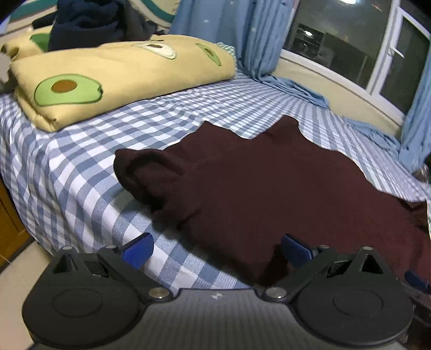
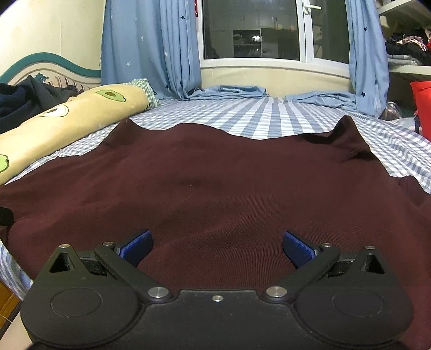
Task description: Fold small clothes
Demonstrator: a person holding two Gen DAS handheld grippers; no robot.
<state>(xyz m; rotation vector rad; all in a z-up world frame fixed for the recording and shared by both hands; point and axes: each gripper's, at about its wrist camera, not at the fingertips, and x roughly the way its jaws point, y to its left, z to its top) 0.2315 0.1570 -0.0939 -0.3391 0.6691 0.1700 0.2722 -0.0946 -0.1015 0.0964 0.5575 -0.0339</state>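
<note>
A dark maroon garment [image 1: 269, 183] lies spread on the blue-and-white checked bed sheet [image 1: 80, 167]; one sleeve is bunched at its left side. In the right wrist view the same maroon garment [image 2: 204, 183] fills the middle, flat, with two corners peaking at its far edge. My left gripper [image 1: 216, 250] stands open just above the garment's near left edge, with nothing between its blue pads. Over the garment's near middle my right gripper [image 2: 216, 247] is open too, holding nothing.
A folded yellow avocado-print quilt [image 1: 121, 78] lies at the far left of the bed with dark clothes [image 1: 89, 21] piled behind it. Blue curtains [image 2: 150, 51] and a window [image 2: 250, 29] stand beyond the bed. A red object [image 2: 421, 107] sits at the right.
</note>
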